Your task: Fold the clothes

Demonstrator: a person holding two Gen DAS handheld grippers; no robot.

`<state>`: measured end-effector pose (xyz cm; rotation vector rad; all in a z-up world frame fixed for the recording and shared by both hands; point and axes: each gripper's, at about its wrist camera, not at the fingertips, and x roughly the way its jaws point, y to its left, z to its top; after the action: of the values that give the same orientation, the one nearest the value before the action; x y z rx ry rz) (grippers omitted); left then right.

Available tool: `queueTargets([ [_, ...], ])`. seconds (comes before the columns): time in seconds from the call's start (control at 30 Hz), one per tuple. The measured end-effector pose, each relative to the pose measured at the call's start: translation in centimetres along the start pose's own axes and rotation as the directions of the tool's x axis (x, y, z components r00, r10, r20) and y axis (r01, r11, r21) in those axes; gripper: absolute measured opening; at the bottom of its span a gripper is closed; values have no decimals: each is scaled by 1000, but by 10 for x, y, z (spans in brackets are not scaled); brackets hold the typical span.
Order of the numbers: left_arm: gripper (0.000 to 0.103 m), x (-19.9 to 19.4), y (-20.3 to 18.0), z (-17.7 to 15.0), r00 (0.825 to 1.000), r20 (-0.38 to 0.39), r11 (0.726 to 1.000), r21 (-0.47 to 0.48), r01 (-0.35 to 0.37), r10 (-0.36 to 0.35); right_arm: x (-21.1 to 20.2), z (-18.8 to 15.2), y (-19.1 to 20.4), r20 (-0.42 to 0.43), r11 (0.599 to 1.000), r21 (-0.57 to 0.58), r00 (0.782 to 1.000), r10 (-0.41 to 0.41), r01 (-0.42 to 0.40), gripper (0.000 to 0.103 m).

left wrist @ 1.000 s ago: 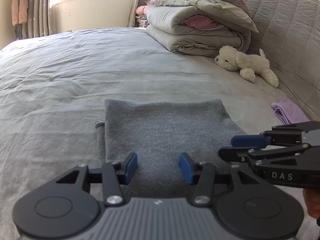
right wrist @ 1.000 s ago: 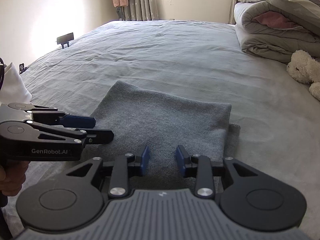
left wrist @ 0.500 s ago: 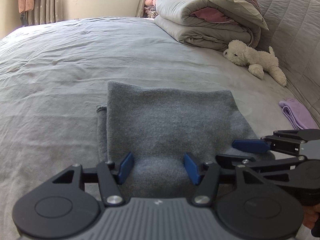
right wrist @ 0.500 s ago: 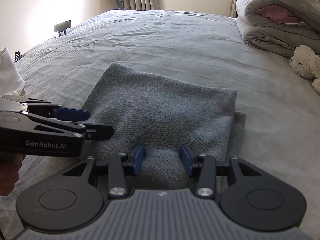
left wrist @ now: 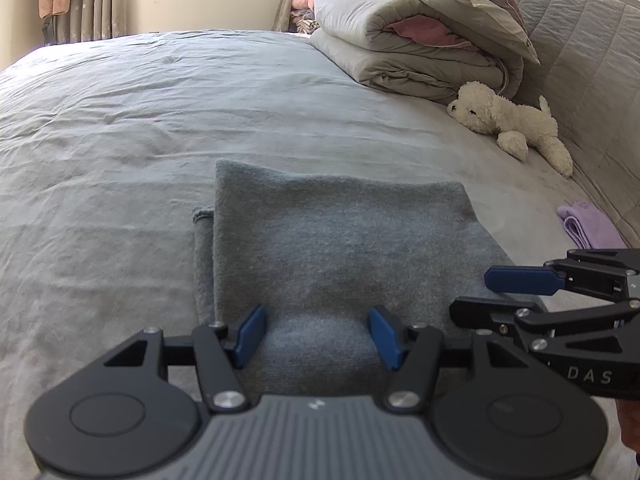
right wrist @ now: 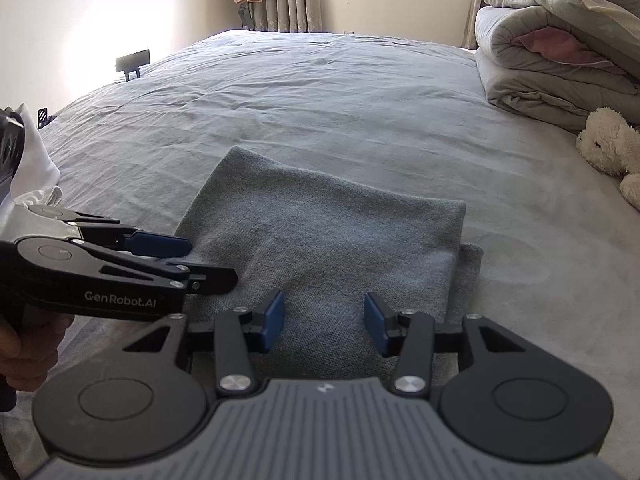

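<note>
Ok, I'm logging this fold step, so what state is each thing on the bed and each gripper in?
grey garment: folded, flat on bed, a lower layer peeks out one side.
left gripper: jaws open, just widened, over the garment's near edge.
right gripper: jaws open, just widened, nothing clamped.
duvet: folded, stacked.
plush dog: lying down.
purple cloth: folded.

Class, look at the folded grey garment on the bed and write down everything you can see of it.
The grey garment looks like soft, fuzzy knit or fleece. It lies flat on the bed sheet, folded into a rough rectangle, with a lower layer sticking out along one side edge. Its near edge sits between the open blue pads of the left gripper and, in the other view, the right gripper. Neither clamps it.
</note>
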<state>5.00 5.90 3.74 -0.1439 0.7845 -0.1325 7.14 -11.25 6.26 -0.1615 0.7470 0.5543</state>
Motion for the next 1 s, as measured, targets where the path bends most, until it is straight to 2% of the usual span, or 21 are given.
queueTargets([
  [0.23,61,0,-1,0,1000,1,1000,11,-7,7,14,-5,4,-58,1000,-8,998,-15,15,53],
  [0.73,62,0,-2,0,1000,3,1000,24,-8,8,21,-9,1,-53,1000,-20,999,-12,11,56],
  [0.93,62,-2,-1,0,1000,4,1000,25,-12,11,13,-5,2,-39,999,-49,999,-12,10,56],
  [1.0,63,-4,0,1,1000,6,1000,25,-13,13,8,-4,0,-29,999,-27,999,-19,18,57],
])
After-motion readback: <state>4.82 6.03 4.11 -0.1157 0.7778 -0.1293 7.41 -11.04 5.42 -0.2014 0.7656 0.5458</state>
